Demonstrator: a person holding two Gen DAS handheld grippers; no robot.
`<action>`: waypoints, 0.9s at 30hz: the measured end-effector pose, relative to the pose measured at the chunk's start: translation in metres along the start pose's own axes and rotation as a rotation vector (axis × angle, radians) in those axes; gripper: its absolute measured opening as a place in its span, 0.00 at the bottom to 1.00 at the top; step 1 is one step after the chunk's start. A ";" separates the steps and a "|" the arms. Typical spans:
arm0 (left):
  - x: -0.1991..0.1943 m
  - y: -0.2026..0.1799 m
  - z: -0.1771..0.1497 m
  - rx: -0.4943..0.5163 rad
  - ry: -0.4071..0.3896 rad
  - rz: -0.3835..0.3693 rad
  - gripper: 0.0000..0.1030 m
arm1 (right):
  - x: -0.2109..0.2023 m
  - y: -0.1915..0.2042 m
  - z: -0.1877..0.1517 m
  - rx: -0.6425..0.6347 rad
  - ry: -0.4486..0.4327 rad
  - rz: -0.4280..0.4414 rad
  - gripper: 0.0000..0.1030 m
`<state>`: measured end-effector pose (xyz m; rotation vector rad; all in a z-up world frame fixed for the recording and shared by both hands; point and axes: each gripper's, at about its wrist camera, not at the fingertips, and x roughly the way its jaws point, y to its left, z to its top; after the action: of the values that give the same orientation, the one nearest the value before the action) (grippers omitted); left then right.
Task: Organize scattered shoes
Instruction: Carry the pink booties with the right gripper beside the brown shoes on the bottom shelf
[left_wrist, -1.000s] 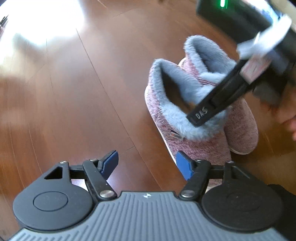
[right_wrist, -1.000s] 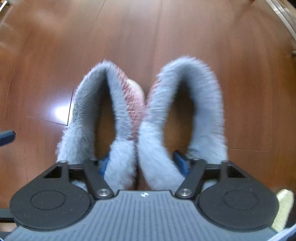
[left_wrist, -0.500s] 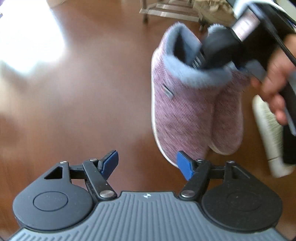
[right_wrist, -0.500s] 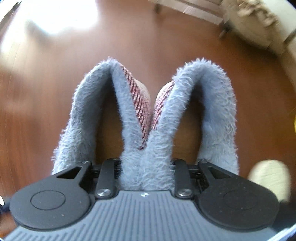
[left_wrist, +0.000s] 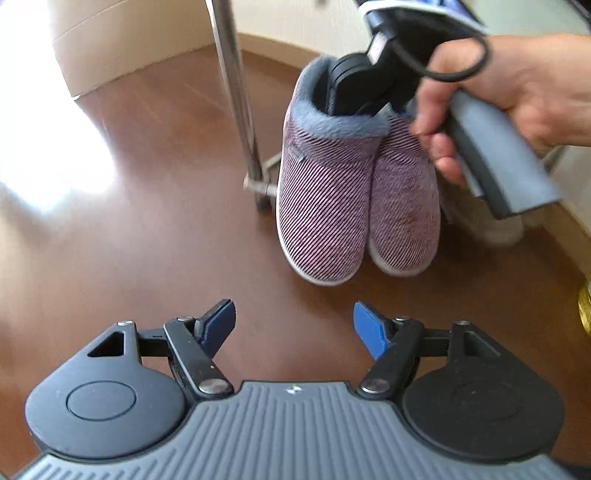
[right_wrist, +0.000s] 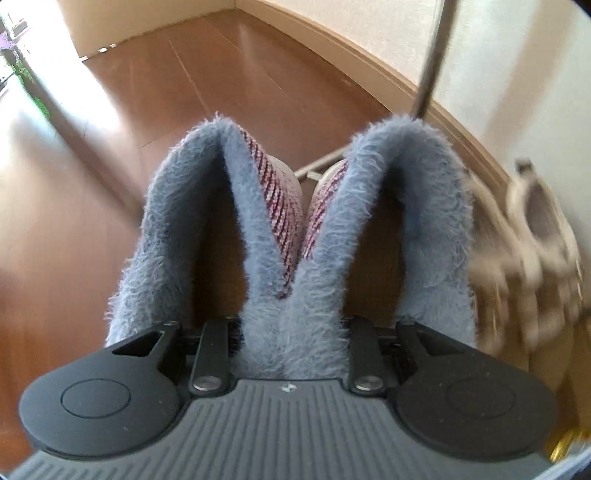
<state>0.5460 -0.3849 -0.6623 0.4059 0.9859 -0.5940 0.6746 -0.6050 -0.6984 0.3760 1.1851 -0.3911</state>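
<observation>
L gripper (left_wrist: 293, 325): jaws apart, nothing btwn them, hanging low over the floor (left_wrist: 147, 240). No change there vs 1 s ago.

What changed: the slippers (left_wrist: 354, 199) were flat on the floor 1 s ago w/ the R gripper's jaws reaching into the collars; by 0.5 s ago they were pinched & off the ground. Now they hang toes-down in mid-air, carried toward the wall side of the room, just beside a metal post (left_wrist: 236, 96) of what's prob. a rack. R gripper (right_wrist: 291, 332): jaws together, clamped on the two inner fur collars pressed as one wad. R hand (left_wrist: 517, 96) on the grip handle.

Meaning, as I read it: pick-up done, transport underway, drop-off not yet made. Both go as one pair in a single grab, so one less trip. Grip is on soft fur only, so a slip is possible.

Count, L to R:
- grippers: 2
- purple slippers: 2 (1 pair), both held
- metal post: 1 clear; a low bar at its foot
- beige shoes (right_wrist: 532, 236): looks like 2, blurred, far R near the wall, can't be sure
</observation>
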 end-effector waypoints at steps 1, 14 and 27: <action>0.000 -0.008 0.001 -0.002 -0.001 0.001 0.70 | 0.014 -0.003 0.015 0.037 0.033 -0.001 0.24; -0.067 -0.071 -0.053 0.077 0.048 -0.071 0.70 | -0.042 0.013 0.016 -0.196 -0.311 -0.071 0.86; -0.271 -0.078 -0.066 0.151 0.152 -0.098 0.70 | -0.302 -0.105 -0.265 0.221 -0.077 -0.135 0.75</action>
<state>0.3407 -0.3308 -0.4652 0.5453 1.1146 -0.7369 0.3098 -0.5409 -0.5106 0.4686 1.0976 -0.6521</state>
